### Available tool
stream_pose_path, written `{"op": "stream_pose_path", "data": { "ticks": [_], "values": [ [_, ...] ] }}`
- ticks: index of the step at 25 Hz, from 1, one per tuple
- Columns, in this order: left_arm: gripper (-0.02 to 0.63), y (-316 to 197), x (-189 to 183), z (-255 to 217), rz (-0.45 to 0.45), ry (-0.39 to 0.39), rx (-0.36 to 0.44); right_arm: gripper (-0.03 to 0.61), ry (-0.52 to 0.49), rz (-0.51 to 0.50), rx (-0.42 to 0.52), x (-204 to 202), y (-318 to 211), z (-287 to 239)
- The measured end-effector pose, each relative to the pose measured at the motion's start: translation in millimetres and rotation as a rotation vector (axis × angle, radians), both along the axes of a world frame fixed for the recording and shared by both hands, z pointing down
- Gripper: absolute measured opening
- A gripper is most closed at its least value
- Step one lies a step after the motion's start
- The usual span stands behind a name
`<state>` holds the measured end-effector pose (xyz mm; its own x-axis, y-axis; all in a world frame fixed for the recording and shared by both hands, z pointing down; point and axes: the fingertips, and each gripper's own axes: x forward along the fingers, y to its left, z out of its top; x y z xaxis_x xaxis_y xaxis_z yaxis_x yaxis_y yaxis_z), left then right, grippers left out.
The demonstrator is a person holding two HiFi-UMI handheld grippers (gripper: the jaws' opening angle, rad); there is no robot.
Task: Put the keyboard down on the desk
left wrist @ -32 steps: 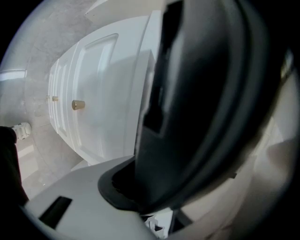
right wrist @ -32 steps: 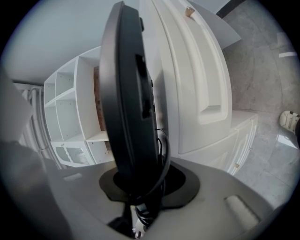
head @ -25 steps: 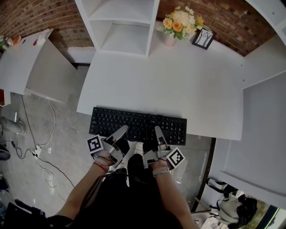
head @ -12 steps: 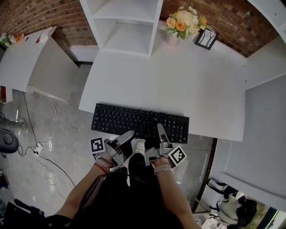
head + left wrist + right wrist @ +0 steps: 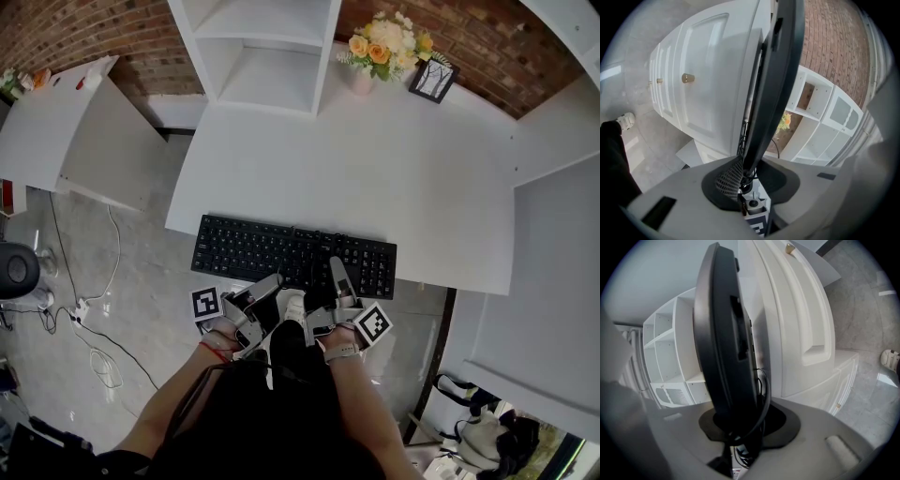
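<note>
Black keyboard (image 5: pixel 281 251), legends unreadable, pinched by right gripper (image 5: pixel 336 266) and left gripper's (image 5: pixel 273 280) just-closed jaws.

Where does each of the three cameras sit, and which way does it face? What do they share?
Head view: on the head, facing steeply down at desk, keyboard, left claw, right claw; forearms show.
Left gripper view: on the left claw, along jaws that have just been closing, keyboard between them; a shoe shows.
Right gripper view: on the right claw, along jaws shut on the keyboard; a shoe shows.
All share the keyboard.
</note>
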<state>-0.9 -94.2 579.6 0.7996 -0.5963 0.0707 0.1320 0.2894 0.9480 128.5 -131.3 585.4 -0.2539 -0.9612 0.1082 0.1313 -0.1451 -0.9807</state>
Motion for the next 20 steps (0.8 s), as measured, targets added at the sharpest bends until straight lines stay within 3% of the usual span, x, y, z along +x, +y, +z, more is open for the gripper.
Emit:
{"op": "stream_pose_path", "data": {
  "ticks": [20],
  "values": [
    [0.075,-13.4,3.3,1.2,-0.049,0.028,-0.025,0.123,0.06,-0.083,0.06,-1.6,12.4,-9.4]
  ]
}}
